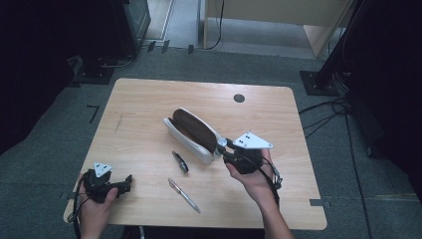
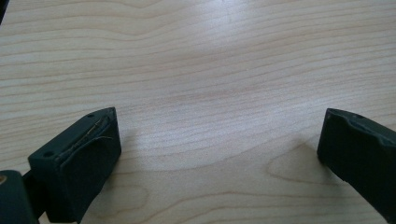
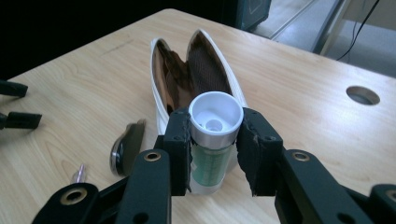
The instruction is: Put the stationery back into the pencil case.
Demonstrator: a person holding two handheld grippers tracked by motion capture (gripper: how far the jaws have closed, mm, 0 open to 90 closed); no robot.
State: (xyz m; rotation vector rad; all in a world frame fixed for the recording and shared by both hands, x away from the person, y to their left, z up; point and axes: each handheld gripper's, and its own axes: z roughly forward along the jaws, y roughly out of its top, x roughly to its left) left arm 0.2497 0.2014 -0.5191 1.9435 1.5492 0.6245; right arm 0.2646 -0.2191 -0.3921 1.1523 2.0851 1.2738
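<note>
From above, my right tool (image 1: 225, 148) is clamped on a small white tube with a green label and a silver collar (image 1: 220, 144), held just at the near end of the open white pencil case with brown lining (image 1: 191, 130). My right hand (image 1: 252, 177) is under the tool, palm up. My left tool (image 1: 127, 182) lies low at the near left corner of the light wooden counter (image 1: 149, 99), jaws apart. A dark folded pocket knife (image 1: 180, 161) and a silver pen (image 1: 184, 195) lie between both hands.

In the left gripper view, the jaws stand wide over bare wood.

In the right gripper view, the tube (image 3: 214, 140) is pressed between both pads, upright, in front of the case (image 3: 196, 70). The green label carries small writing, which I cannot read.
</note>
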